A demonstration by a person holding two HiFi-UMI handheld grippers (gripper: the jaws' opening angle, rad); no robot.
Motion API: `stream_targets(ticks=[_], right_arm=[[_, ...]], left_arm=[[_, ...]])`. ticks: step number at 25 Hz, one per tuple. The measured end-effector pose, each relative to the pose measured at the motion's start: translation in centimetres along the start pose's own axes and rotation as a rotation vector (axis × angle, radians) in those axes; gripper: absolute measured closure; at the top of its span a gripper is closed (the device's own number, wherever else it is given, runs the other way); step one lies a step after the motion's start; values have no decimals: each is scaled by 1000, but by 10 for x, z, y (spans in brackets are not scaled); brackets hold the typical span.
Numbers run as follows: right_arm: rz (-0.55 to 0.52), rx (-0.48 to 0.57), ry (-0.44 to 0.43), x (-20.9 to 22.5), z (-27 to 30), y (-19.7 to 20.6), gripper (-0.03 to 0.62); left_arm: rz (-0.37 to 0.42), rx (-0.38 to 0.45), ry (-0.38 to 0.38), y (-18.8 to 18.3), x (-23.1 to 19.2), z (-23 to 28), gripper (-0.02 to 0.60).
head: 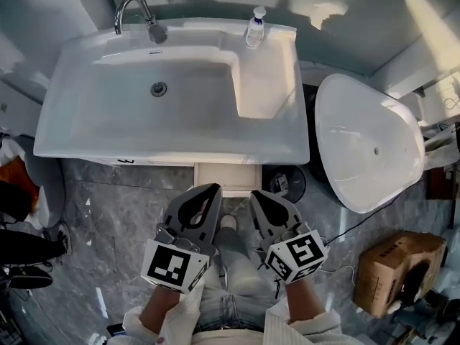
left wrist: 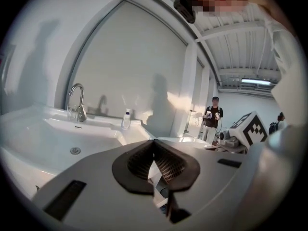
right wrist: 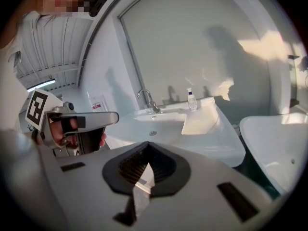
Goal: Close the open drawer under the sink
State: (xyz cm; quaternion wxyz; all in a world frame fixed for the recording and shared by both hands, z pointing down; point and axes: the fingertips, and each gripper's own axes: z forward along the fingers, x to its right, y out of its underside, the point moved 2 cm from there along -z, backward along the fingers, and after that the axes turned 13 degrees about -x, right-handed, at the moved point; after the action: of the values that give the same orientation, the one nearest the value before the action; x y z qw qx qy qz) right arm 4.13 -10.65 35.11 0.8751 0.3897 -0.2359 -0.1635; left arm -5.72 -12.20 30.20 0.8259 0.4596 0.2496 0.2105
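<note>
The marble floor (head: 129, 207) in front of the sink (head: 273, 131) lies bare and gives open approach. The drawer (head: 226, 177) juts out a little from under the sink's front edge, with the person's own leg (head: 237, 272) in front of it. Right of the sink a white tub (head: 370, 146) crowds close, leaving only a narrow dark gap. A cardboard box (head: 399, 268) blocks the floor farther right.

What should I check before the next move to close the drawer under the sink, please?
1. The drawer is open, protruding under the sink: ok.
2. The left gripper is empty, jaws together: ok.
3. The right gripper is empty, jaws together: ok.
4. A gripper tip is touching the drawer front: cannot tell.
5. Nothing sticks up from the drawer to block it: cannot tell.
</note>
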Motion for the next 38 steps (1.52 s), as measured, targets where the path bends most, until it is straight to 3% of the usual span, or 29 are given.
stream_targets(ticks=[16, 24, 38], right_arm=[[39, -78, 19, 26, 64, 89, 585], [15, -111, 41, 36, 90, 140, 585], [70, -144, 110, 57, 113, 207, 585]], left_arm=[[-111, -91, -31, 112, -27, 47, 565], [-52, -143, -51, 170, -30, 62, 565], [-45, -230, -47, 249, -36, 85, 565]])
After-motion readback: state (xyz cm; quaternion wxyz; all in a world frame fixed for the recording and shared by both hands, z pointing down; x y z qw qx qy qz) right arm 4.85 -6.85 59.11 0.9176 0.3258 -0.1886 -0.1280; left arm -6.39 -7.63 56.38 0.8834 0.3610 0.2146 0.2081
